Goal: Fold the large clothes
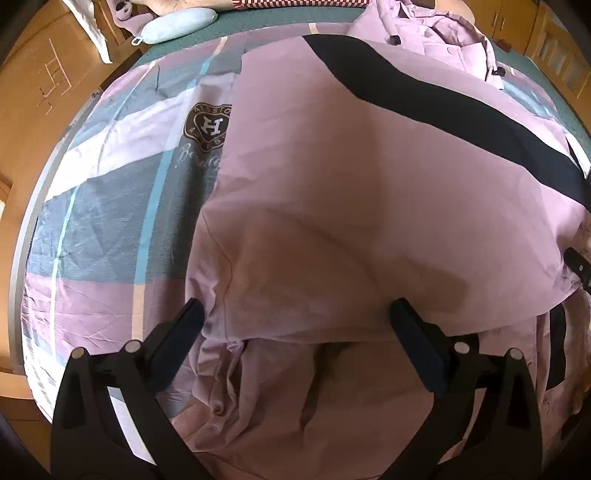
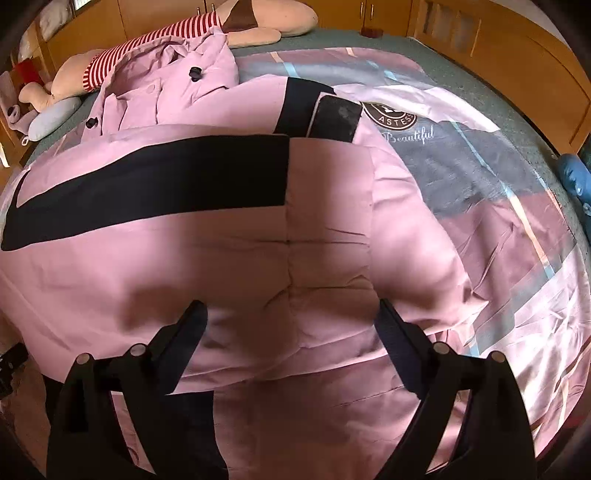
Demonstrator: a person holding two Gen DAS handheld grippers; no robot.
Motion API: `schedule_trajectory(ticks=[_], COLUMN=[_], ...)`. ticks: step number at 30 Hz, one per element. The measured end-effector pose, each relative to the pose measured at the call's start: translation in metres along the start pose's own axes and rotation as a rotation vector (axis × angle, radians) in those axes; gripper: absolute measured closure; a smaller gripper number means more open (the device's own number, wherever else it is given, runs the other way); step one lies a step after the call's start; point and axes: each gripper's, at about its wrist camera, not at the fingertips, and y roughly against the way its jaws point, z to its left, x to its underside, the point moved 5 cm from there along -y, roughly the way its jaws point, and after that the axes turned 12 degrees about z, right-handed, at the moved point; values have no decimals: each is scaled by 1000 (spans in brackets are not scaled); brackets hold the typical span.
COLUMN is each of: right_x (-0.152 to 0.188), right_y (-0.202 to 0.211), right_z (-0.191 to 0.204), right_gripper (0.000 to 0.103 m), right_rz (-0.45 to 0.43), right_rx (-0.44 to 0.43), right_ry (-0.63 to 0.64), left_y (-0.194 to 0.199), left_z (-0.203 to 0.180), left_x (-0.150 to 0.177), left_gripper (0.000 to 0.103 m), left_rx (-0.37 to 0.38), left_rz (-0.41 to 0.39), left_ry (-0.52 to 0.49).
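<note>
A large pink padded coat (image 1: 351, 192) with a wide black band (image 1: 443, 99) lies folded on the patterned bedspread (image 1: 110, 192). My left gripper (image 1: 297, 314) hangs open just above the coat's near folded edge, its fingers apart and nothing pinched between them. In the right wrist view the same pink coat (image 2: 221, 266) fills the middle, its black band (image 2: 155, 181) running across the far half. My right gripper (image 2: 291, 314) stands wide open over the near edge, the pads not pressing on the cloth. A black fingertip shows at the right edge of the left wrist view.
The coat's collar with dark buttons (image 2: 166, 85) lies bunched at the far side. A striped plush toy (image 2: 155, 37) and a pale blue cushion (image 1: 177, 22) rest at the bed's head. Wooden cabinets (image 2: 498, 48) surround the bed. A blue object (image 2: 574, 177) sits at the right edge.
</note>
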Motion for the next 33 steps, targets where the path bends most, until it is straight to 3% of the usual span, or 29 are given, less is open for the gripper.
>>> schedule_trajectory(ticks=[19,22,25,28,33], right_x=[1,-1,-2,0,3], right_y=[3,27,52,56,28], right_z=[1,-10,-4,12,37], right_gripper=[6,6,6,6,6], right_rz=[-9,-115,-233,-256,-154], right_rx=[23,-23,-77,-118,-2], right_ry=[4,-73,-52,16,130], left_y=[-3,16,29,24,8], left_z=[3,4,4,4,-2], left_x=[0,-2,-4,-2,0], left_gripper=[2,2,2,2,2], left_rx=[-2,-3,1,19,21], left_rz=[3,-90,-155,-124,-39], left_ry=[11,23,19,15,-3])
